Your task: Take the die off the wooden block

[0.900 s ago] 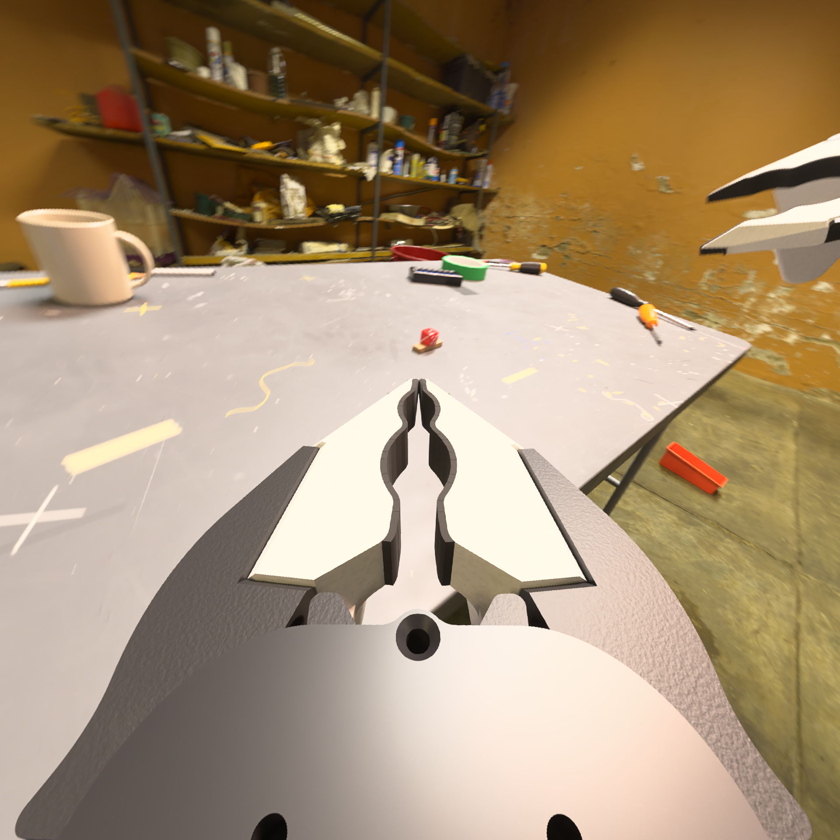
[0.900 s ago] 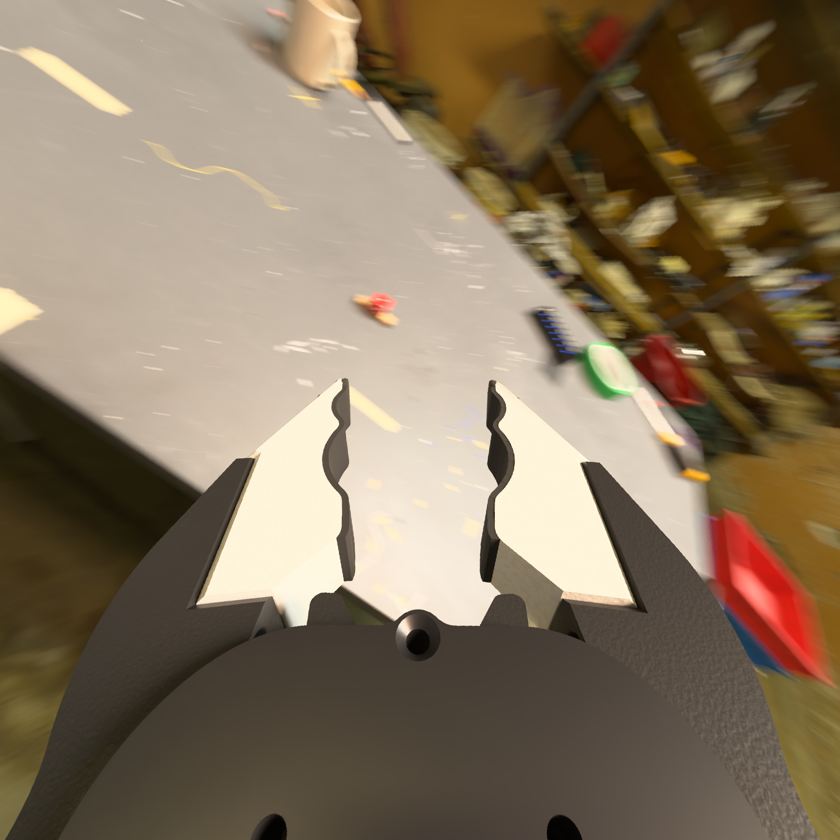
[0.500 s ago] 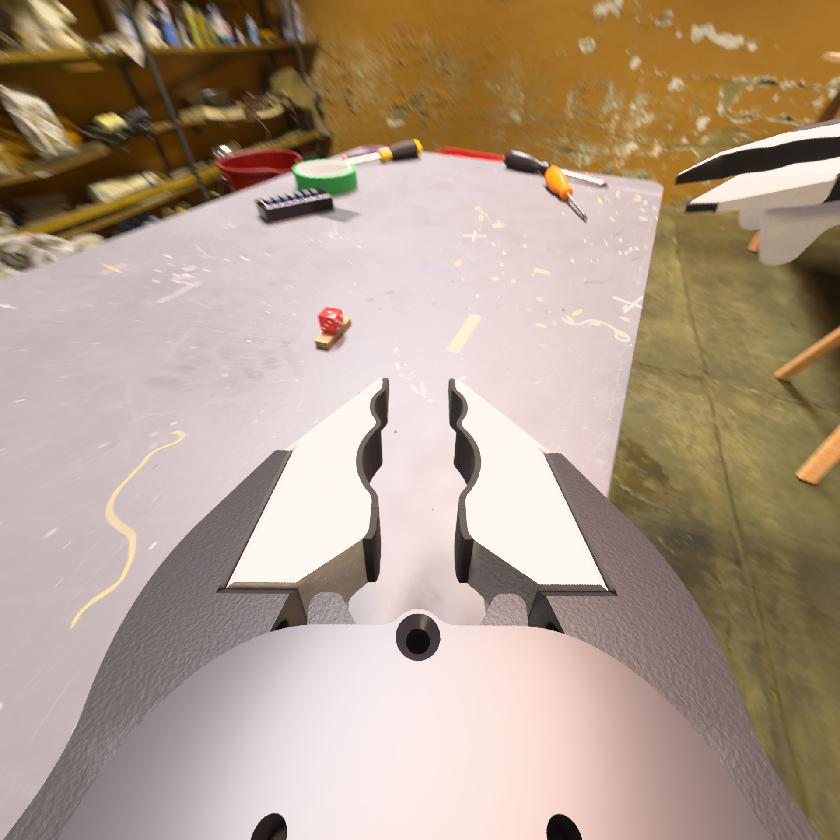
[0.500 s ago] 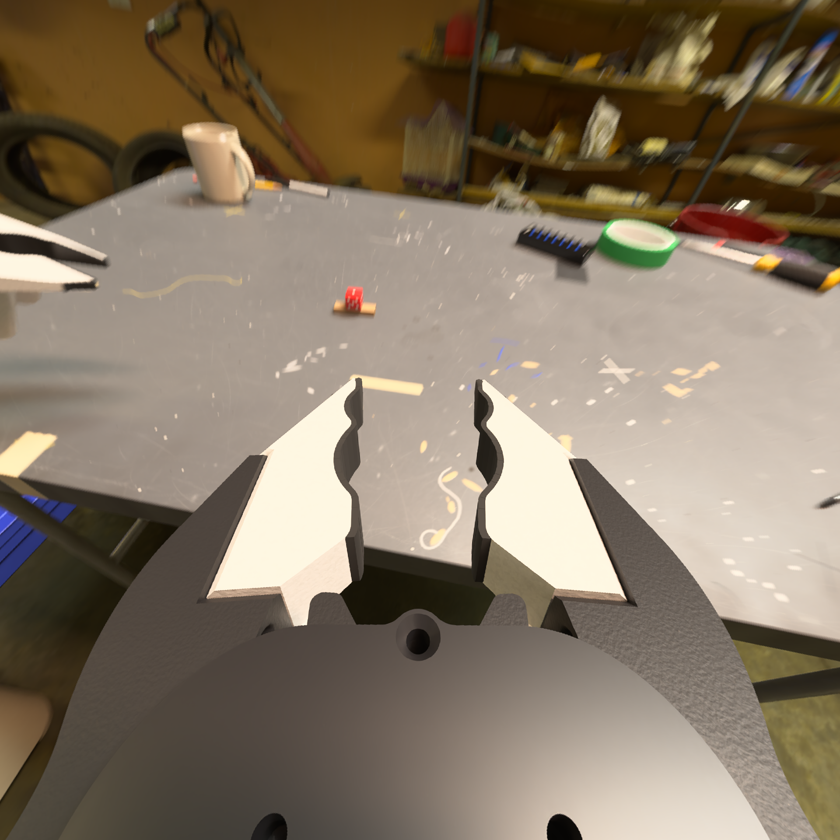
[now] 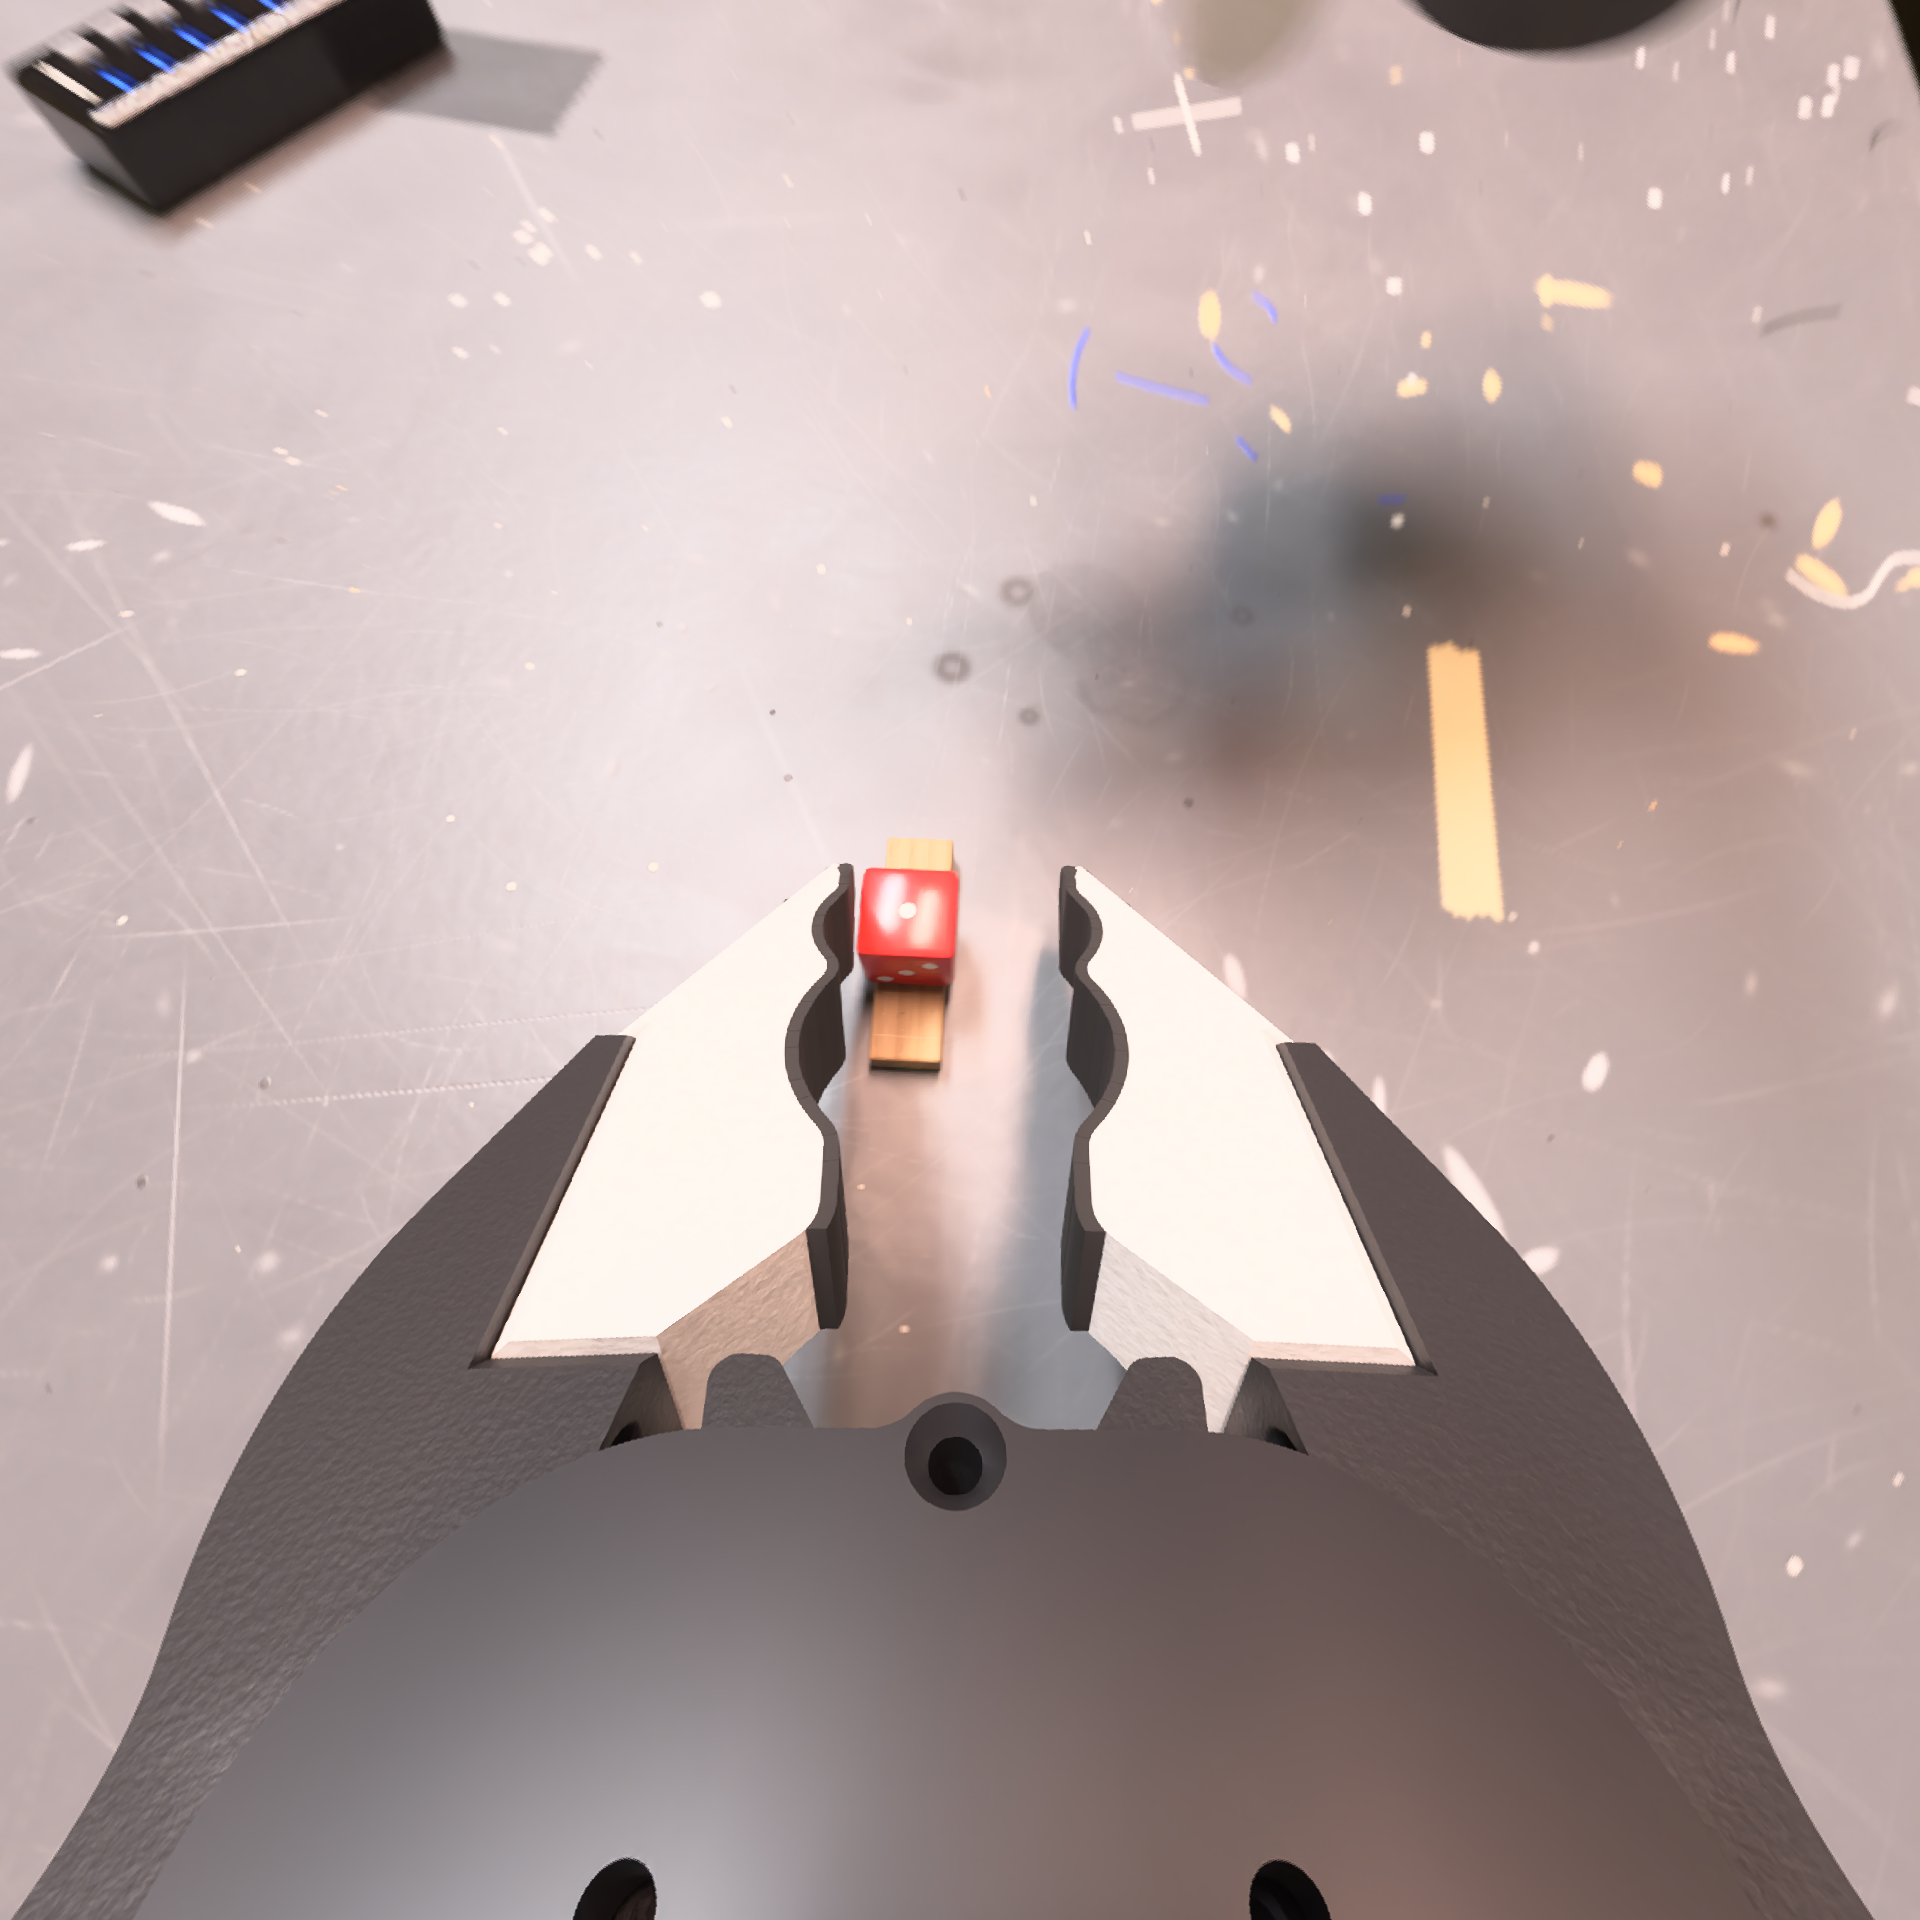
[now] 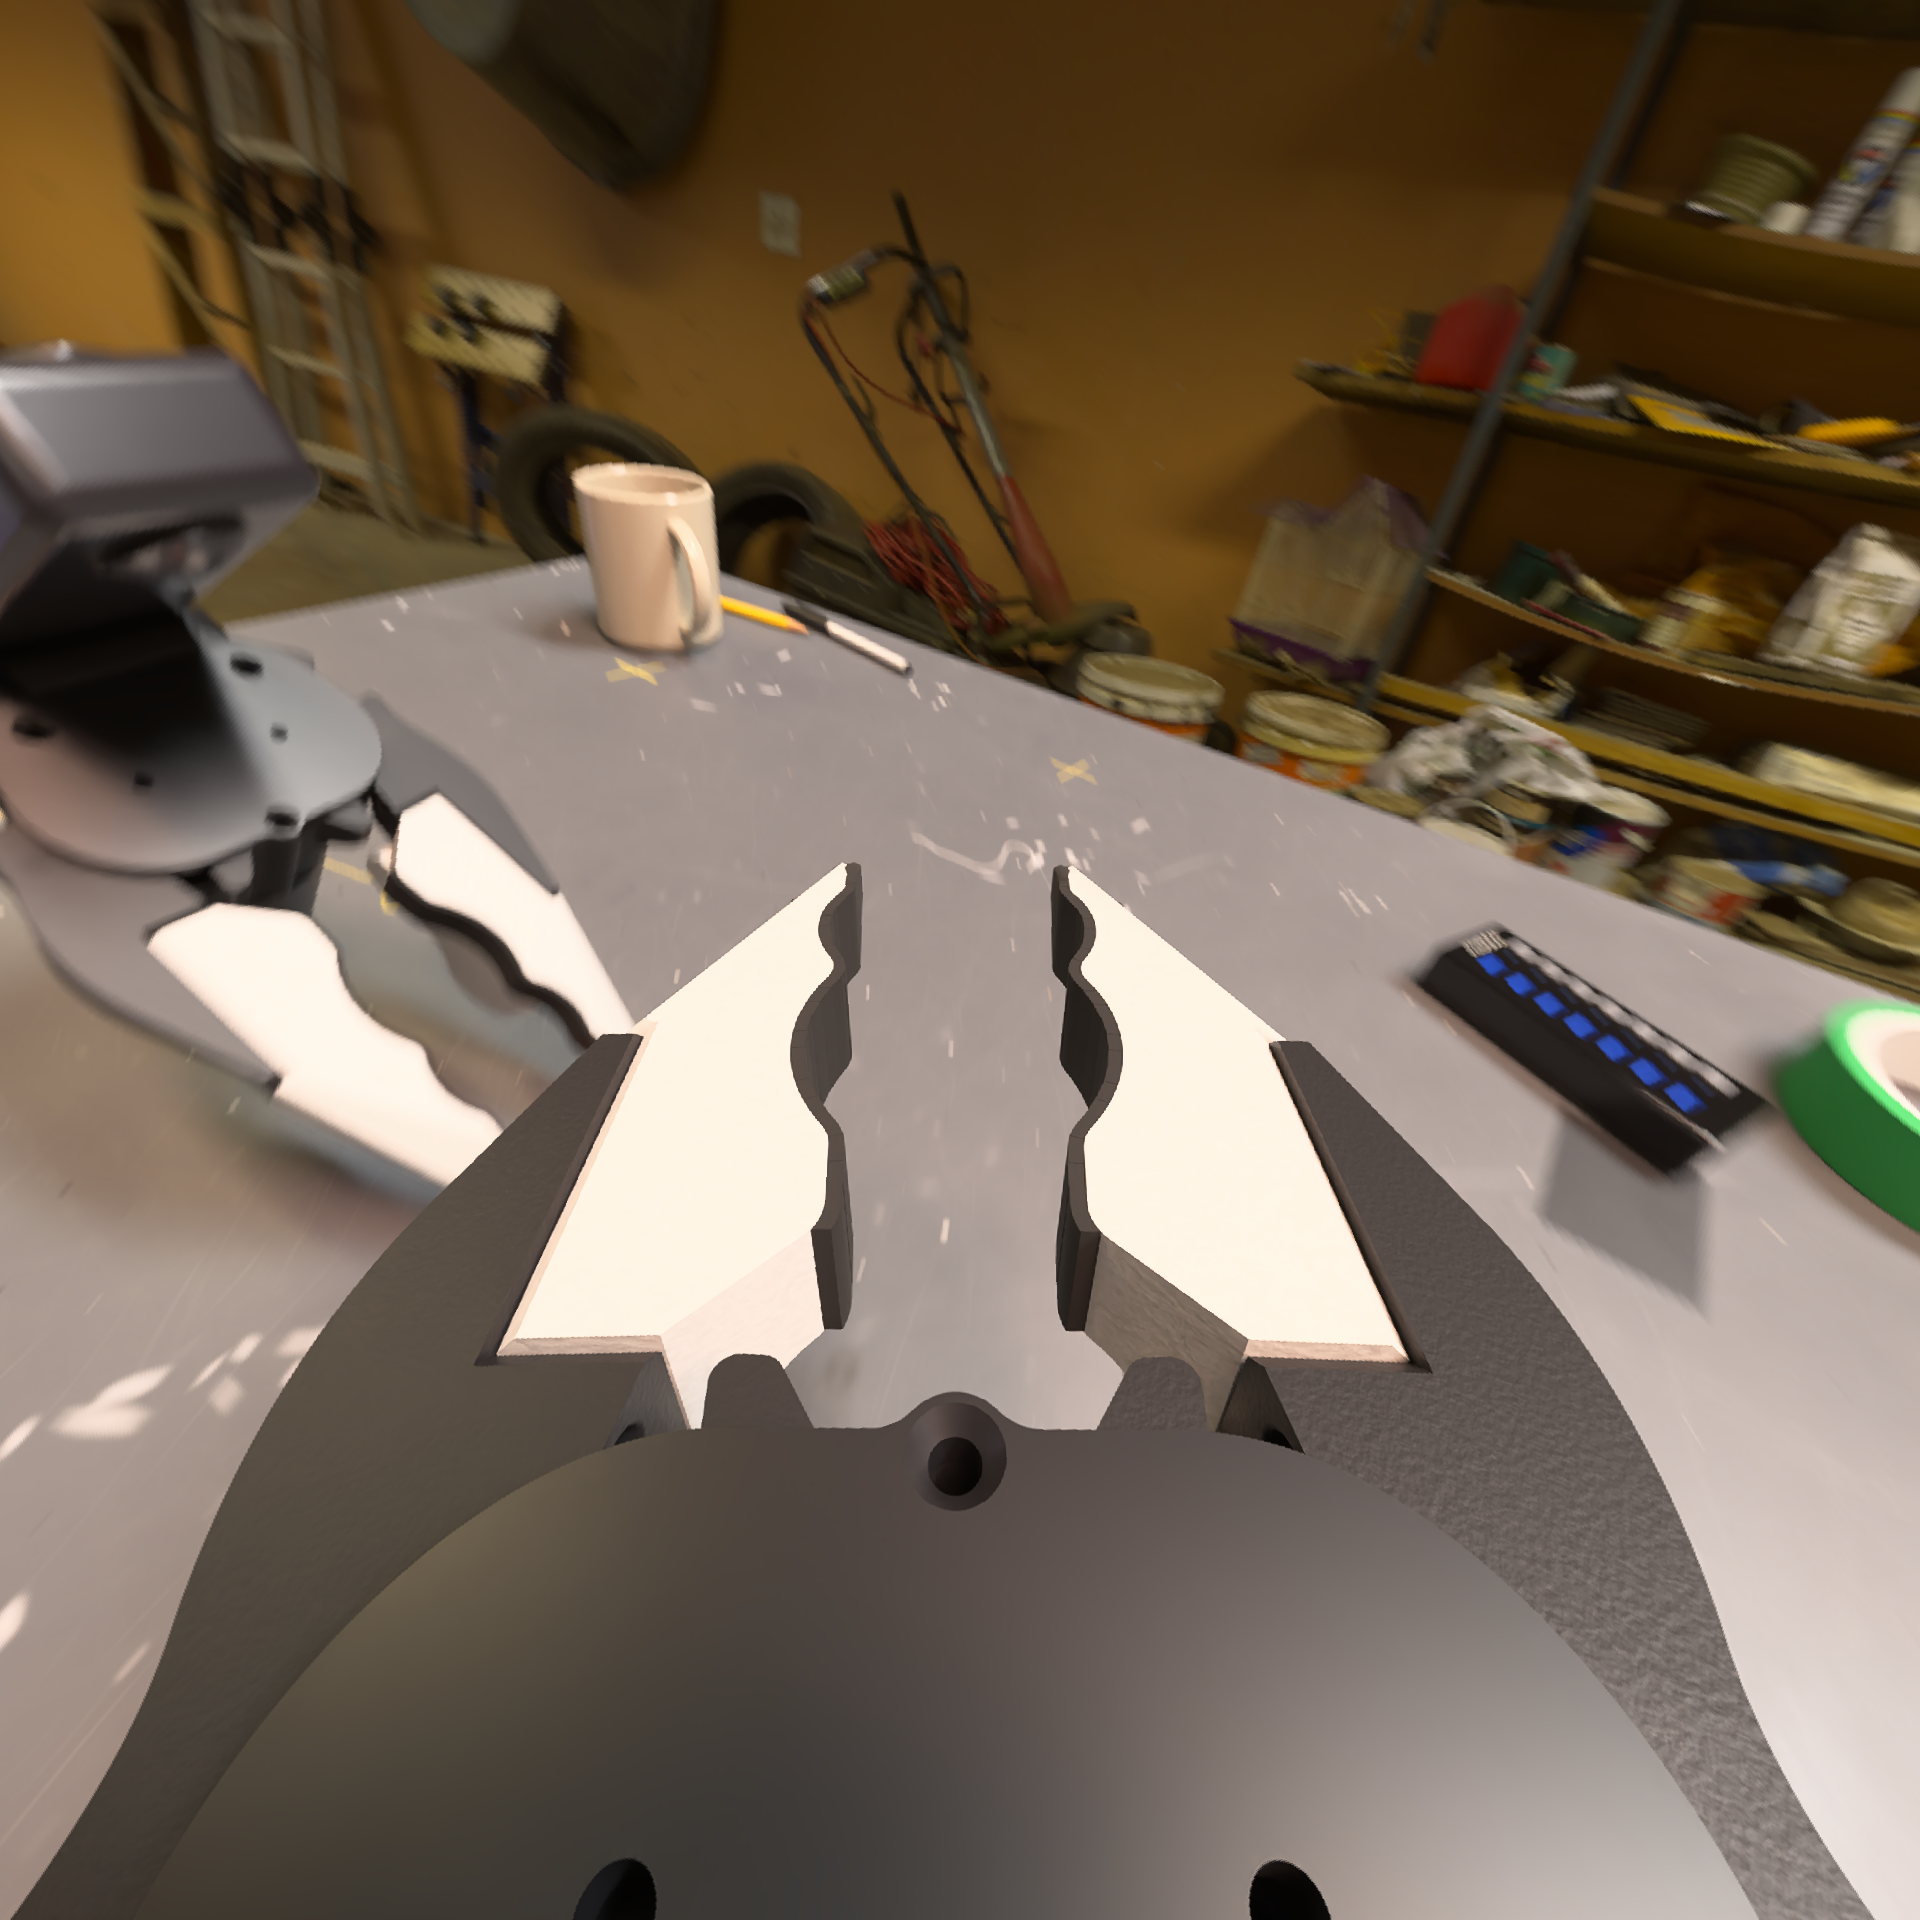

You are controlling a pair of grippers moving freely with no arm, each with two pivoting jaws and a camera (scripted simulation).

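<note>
In the left wrist view a small red die (image 5: 906, 925) sits on a thin wooden block (image 5: 908, 1029) lying flat on the grey table (image 5: 520, 623). My left gripper (image 5: 954, 883) is open and points down at them; the die lies between the fingertips, close beside the left one, with a gap to the right one. My right gripper (image 6: 954, 883) is open and empty over the table. The right wrist view also shows the left gripper (image 6: 436, 997) low at the left; die and block are hidden there.
A black box with blue inserts (image 5: 223, 83) (image 6: 1590, 1039) lies farther along the table, beside a green tape roll (image 6: 1860, 1081). A cream mug (image 6: 649, 556), a pencil and a pen stand at the far end. Cluttered shelves (image 6: 1662, 520) line the wall behind.
My left gripper has opened wider, dropped close over the table and now has the die between its fingertips. My right gripper has swung over the table toward the left gripper and stays open.
</note>
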